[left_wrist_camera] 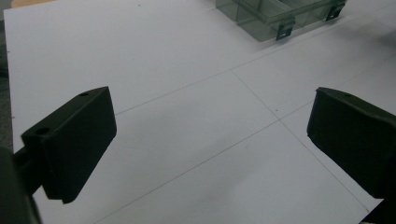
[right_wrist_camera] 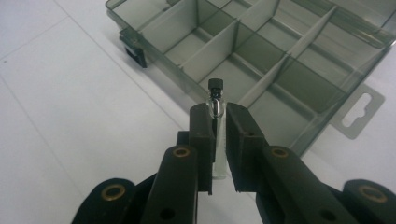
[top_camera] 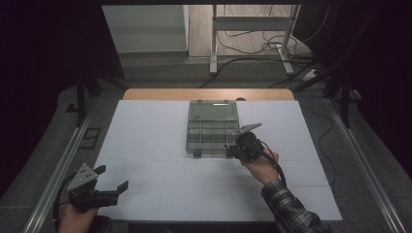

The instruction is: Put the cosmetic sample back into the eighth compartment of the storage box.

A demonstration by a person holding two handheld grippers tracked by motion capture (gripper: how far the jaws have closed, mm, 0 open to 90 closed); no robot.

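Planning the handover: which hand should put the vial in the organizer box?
Right: its tongs grip the vial above the organizer box; the left tongs are open, farther away.

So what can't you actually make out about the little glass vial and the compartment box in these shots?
- Small clear glass vial with black cap: in the right gripper view the right gripper fingers cover its sides, so its contents can't be told.
- In the high view the vial is too small to pick out.
- Smoky transparent plastic compartment box: far side cut off by the top edge in the right gripper view.
- Box in the left gripper view: mostly cut off by the top edge.
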